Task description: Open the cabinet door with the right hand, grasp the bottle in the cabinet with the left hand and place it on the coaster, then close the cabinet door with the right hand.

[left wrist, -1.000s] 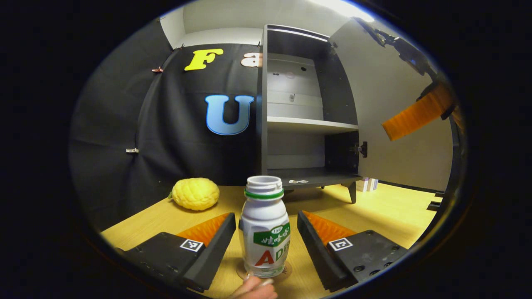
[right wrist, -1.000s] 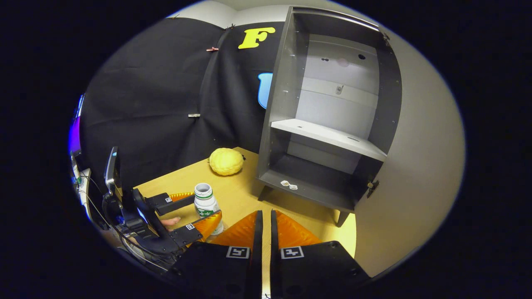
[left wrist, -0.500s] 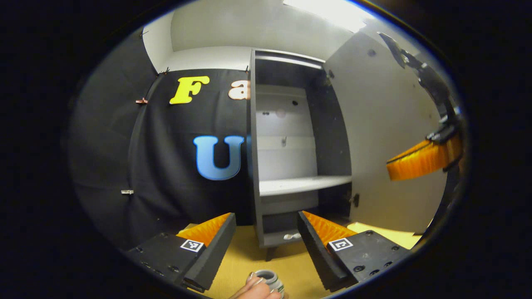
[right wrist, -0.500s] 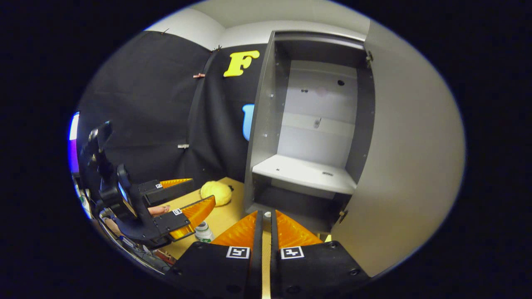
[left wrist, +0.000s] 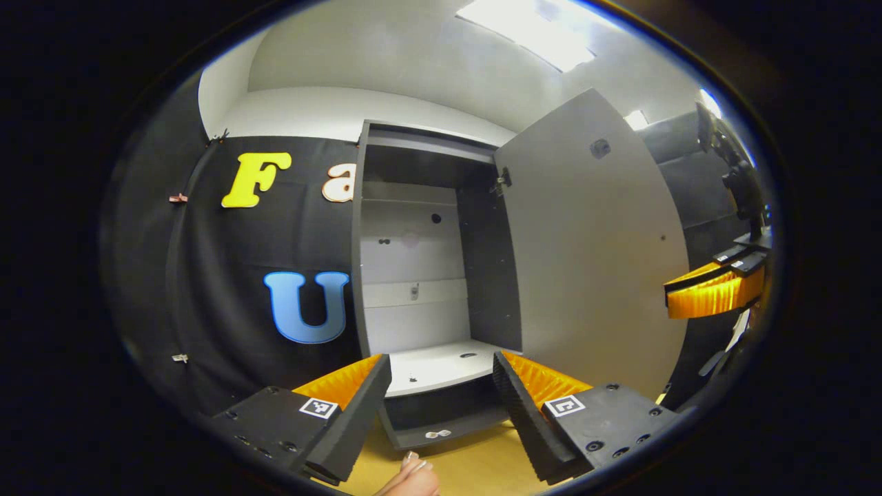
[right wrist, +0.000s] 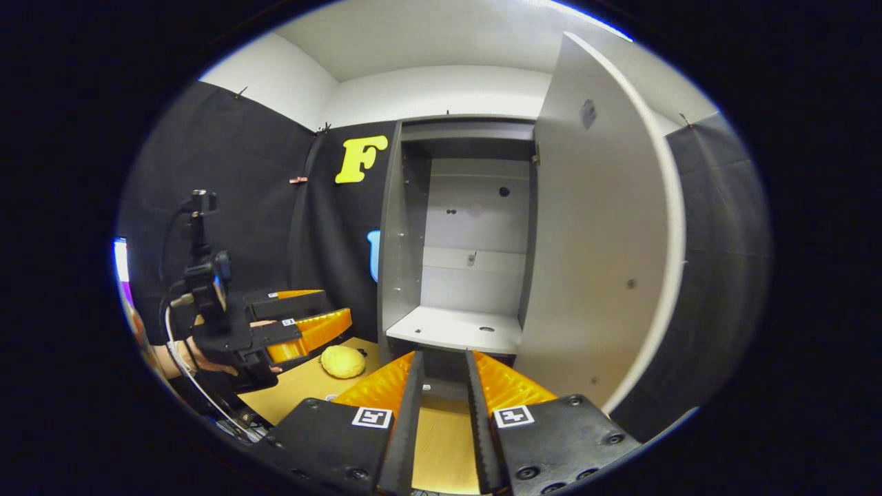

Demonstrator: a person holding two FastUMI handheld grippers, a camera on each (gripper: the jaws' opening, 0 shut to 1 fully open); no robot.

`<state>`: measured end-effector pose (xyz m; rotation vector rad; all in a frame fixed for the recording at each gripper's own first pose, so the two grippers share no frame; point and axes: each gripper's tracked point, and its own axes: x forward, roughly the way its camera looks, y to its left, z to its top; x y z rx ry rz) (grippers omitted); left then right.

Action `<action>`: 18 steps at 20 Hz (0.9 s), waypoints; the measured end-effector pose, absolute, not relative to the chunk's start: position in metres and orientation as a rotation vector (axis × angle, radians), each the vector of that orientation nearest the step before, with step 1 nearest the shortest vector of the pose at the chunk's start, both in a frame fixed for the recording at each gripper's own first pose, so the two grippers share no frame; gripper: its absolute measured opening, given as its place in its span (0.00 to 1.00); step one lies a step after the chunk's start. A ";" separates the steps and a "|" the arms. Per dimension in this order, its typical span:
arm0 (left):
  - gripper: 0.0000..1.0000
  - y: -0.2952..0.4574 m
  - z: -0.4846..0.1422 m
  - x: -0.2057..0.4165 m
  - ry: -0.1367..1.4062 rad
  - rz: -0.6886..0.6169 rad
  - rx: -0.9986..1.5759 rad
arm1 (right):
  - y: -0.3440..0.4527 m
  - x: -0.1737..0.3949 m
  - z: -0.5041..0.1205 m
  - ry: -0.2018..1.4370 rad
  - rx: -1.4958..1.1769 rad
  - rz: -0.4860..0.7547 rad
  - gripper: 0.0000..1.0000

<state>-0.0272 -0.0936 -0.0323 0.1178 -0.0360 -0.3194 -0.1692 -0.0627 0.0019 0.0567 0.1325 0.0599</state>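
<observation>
The tall dark-grey cabinet (left wrist: pixel 427 289) stands at the back of the light wooden bench (right wrist: pixel 441 441), against the black cloth wall. Its pale grey door (left wrist: pixel 592 262) hangs wide open, swung out to the right on hinges at the right side; in the right gripper view the same door (right wrist: pixel 606 234) is seen nearly edge-on. Inside, a white shelf (right wrist: pixel 458 329) crosses the cabinet, bare but for a small dark spot too small to make out. The floor of the cabinet carries two tiny pale bits (left wrist: pixel 438 434) whose nature I cannot tell. The lower compartment is mostly hidden behind the fingers in both views.

The bottle and the coaster lie below the edge of what can be seen, so I cannot say where they stand.

The left hand-held gripper (left wrist: pixel 441 406) is raised before the cabinet, its two fingers spread well apart with nothing between them. A fingertip of the person's hand (left wrist: pixel 413 475) pokes in at the very bottom, cut off by the rim. From the right gripper view the left one (right wrist: pixel 303 324) hangs above the bench's left end, gripped by a hand whose wrist is half hidden behind cables.

The right hand-held gripper (right wrist: pixel 441 393) points at the cabinet opening, fingers a narrow gap apart and empty. Its ridged fingers (left wrist: pixel 713 296) jut in at the right edge of the left gripper view, beyond the door.

A bumpy yellow lemon-like fruit (right wrist: pixel 342 361) lies on the bench left of the cabinet.
</observation>
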 end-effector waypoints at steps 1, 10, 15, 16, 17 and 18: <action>0.93 -0.099 -0.027 -0.026 -0.028 -0.340 0.100 | -0.067 -0.182 0.008 0.126 0.088 0.059 0.47; 0.93 -0.127 0.011 0.002 -0.073 -0.309 0.076 | -0.208 -0.229 0.019 0.079 0.116 -0.211 0.81; 0.93 -0.139 0.013 0.006 -0.076 -0.257 0.044 | -0.244 -0.197 0.008 0.077 0.125 -0.172 0.98; 0.93 -0.137 0.014 0.005 -0.078 -0.240 0.050 | -0.251 -0.192 0.007 0.072 0.127 -0.157 0.98; 0.93 -0.136 0.013 0.005 -0.082 -0.222 0.061 | -0.253 -0.183 0.006 0.063 0.133 -0.135 0.98; 0.93 -0.135 0.015 0.004 -0.087 -0.204 0.074 | -0.253 -0.174 0.006 0.059 0.144 -0.110 0.98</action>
